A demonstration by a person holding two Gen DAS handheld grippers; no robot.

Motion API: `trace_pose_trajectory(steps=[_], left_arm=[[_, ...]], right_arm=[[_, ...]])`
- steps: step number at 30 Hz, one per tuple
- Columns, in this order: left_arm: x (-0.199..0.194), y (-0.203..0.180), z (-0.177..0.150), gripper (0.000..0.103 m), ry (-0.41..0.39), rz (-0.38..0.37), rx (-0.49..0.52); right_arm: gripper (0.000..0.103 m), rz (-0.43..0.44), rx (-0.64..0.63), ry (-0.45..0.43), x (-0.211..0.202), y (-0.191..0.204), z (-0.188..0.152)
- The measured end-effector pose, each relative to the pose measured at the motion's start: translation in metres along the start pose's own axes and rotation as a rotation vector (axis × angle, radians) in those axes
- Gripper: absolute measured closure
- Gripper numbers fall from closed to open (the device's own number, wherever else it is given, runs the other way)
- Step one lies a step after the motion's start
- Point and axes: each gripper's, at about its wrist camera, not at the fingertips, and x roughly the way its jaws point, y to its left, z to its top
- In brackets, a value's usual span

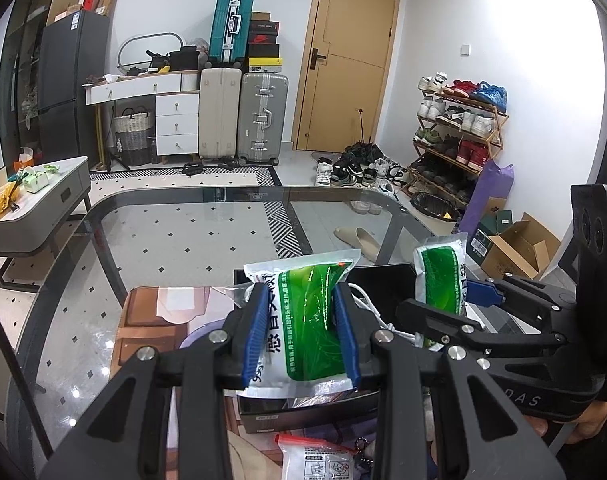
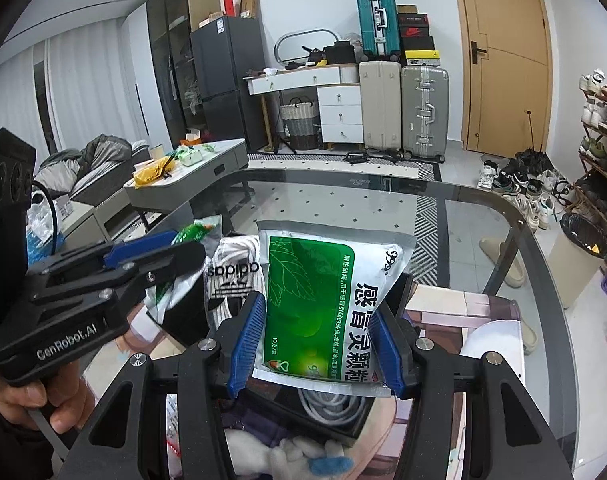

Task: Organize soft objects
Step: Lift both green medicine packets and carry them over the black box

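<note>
The left claw [image 1: 301,330] is gripping one green-and-white medicine sachet [image 1: 303,316] by its sides, and the right claw [image 2: 317,344] is squeezing a second sachet [image 2: 327,308] the same way. Both are hanging upright above the open black box [image 2: 335,420] on the glass bench [image 2: 483,216], probably so that each soft packet is going in on its edge, beside the white cable [image 2: 327,408].
</note>
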Motion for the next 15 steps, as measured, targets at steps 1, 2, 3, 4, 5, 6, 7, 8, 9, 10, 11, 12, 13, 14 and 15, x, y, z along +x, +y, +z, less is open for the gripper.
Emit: trace_pose_trajectory(steps=[1,2,3,4,5,6,7,8,9,10,11,12,13,14,15], left_arm=[[0.001,0.000,0.000,0.071,-0.003,-0.003,0.003],[0.001,0.000,0.001,0.071,-0.003,-0.006,0.008],[0.002,0.000,0.001,0.071,-0.003,-0.009,0.015],[0.003,-0.001,0.001,0.071,-0.004,-0.009,0.021],[0.004,-0.002,0.001,0.071,-0.001,-0.010,0.028],[0.005,-0.002,0.001,0.071,-0.003,-0.012,0.032],[0.006,-0.002,0.001,0.071,-0.005,-0.010,0.037],[0.008,-0.003,0.000,0.071,-0.006,-0.007,0.043],[0.009,-0.002,0.000,0.071,-0.006,-0.009,0.047],[0.010,-0.001,-0.001,0.071,-0.010,-0.011,0.046],[0.012,-0.001,-0.002,0.071,-0.015,-0.012,0.046],[0.014,-0.001,-0.002,0.071,-0.016,-0.011,0.046],[0.015,-0.001,-0.002,0.071,-0.018,-0.009,0.043],[0.017,-0.001,-0.003,0.071,-0.023,-0.010,0.039],[0.019,-0.002,-0.004,0.071,-0.022,-0.010,0.039]], right_arm=[[0.050,0.000,-0.001,-0.004,0.001,0.001,0.000],[0.050,-0.002,-0.001,-0.005,0.003,0.002,0.001],[0.050,-0.004,0.000,-0.009,0.005,0.002,0.001],[0.050,-0.008,0.004,-0.012,0.007,0.003,0.000],[0.050,-0.013,0.006,-0.011,0.009,0.002,0.000],[0.050,-0.019,0.009,-0.012,0.010,0.003,-0.001],[0.050,-0.022,0.012,-0.013,0.012,0.003,-0.002],[0.050,-0.025,0.014,-0.013,0.013,0.004,-0.002],[0.050,-0.030,0.015,-0.015,0.014,0.003,-0.003],[0.050,-0.035,0.017,-0.016,0.015,0.003,-0.004],[0.050,-0.038,0.018,-0.014,0.017,0.002,-0.004],[0.050,-0.041,0.021,-0.012,0.019,0.002,-0.004],[0.050,-0.046,0.019,-0.014,0.021,0.002,-0.004],[0.050,-0.047,0.015,-0.015,0.022,0.003,-0.004],[0.050,-0.051,0.006,-0.013,0.023,0.005,-0.004]])
